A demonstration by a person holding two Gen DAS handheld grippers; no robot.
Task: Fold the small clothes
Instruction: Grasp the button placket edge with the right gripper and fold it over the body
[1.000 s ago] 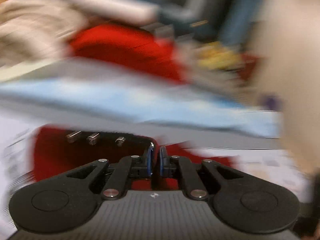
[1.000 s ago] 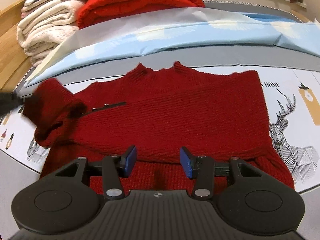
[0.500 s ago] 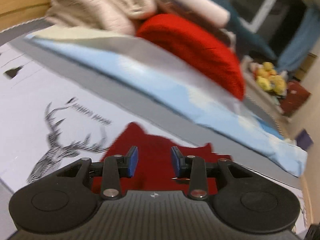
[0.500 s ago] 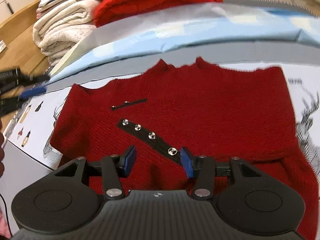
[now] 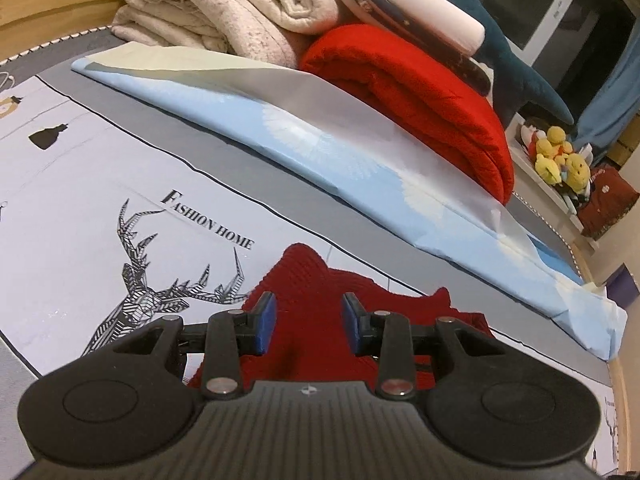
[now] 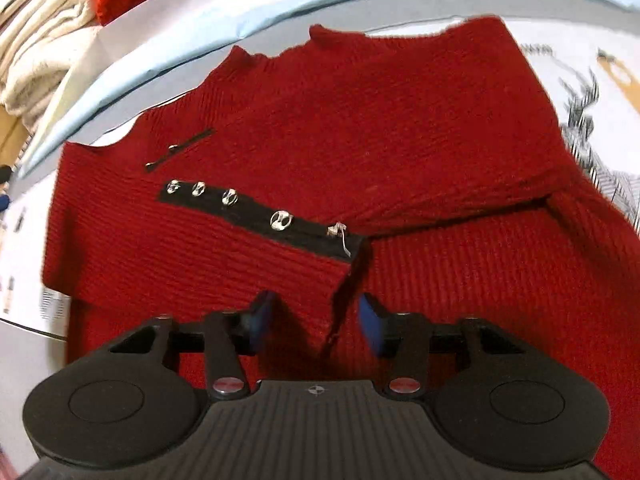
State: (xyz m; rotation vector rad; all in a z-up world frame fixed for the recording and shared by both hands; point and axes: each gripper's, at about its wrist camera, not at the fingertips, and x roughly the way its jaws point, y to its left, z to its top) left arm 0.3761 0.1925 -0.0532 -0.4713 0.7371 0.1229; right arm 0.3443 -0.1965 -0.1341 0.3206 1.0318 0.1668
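A small red knit sweater (image 6: 360,128) lies flat on the printed bed sheet. Its left sleeve is folded across the body, and a black strip with silver snaps (image 6: 256,216) shows on the fold. My right gripper (image 6: 316,316) is open, low over the folded sleeve's edge, holding nothing. In the left wrist view a corner of the same sweater (image 5: 304,280) lies under my left gripper (image 5: 306,320), which is open and empty above it.
A folded light blue sheet (image 5: 320,140) lies behind the sweater. Behind it are a folded red blanket (image 5: 420,92) and cream towels (image 5: 224,12). A deer print with "Fashion Home" (image 5: 160,280) marks the bed sheet. Stuffed toys (image 5: 556,156) sit far right.
My left gripper let go of the sleeve, which now lies folded across the sweater, and opened. My right gripper moved closer and lower over the sweater.
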